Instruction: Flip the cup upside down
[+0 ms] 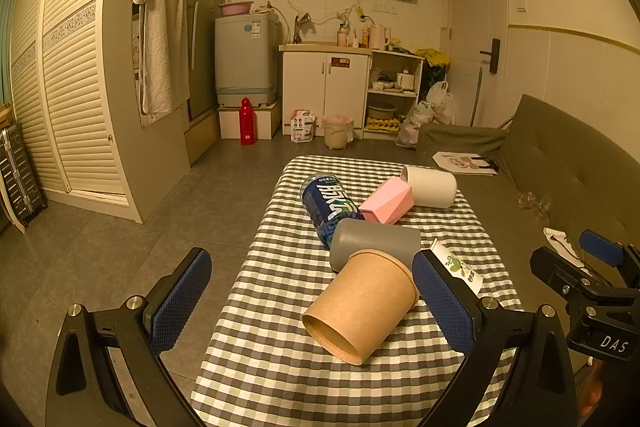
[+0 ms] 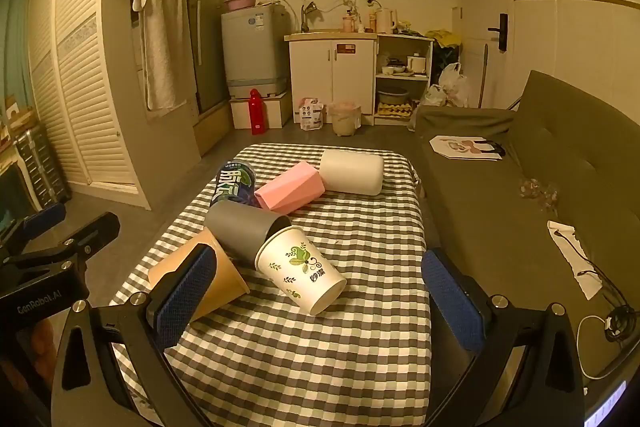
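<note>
Several cups lie on their sides on the checkered table point(image 1: 280, 367): a brown paper cup point(image 1: 360, 307) nearest, a grey cup point(image 1: 372, 241), a white paper cup with a leaf print point(image 2: 300, 273), a pink faceted cup point(image 1: 386, 205) and a white cup point(image 1: 430, 185). My left gripper point(image 1: 312, 303) is open, and the brown cup lies between its fingers without touching them. My right gripper point(image 2: 320, 303) is open and empty, with the leaf-print cup lying ahead between its fingers. The brown cup point(image 2: 224, 279) shows partly behind its left finger.
A blue drink can point(image 1: 326, 205) lies beside the grey and pink cups. A dark sofa point(image 2: 520, 195) runs along the table's right side, with a paper bag point(image 2: 466, 148) and cables on it. The right gripper point(image 1: 592, 275) shows at the left wrist view's right edge.
</note>
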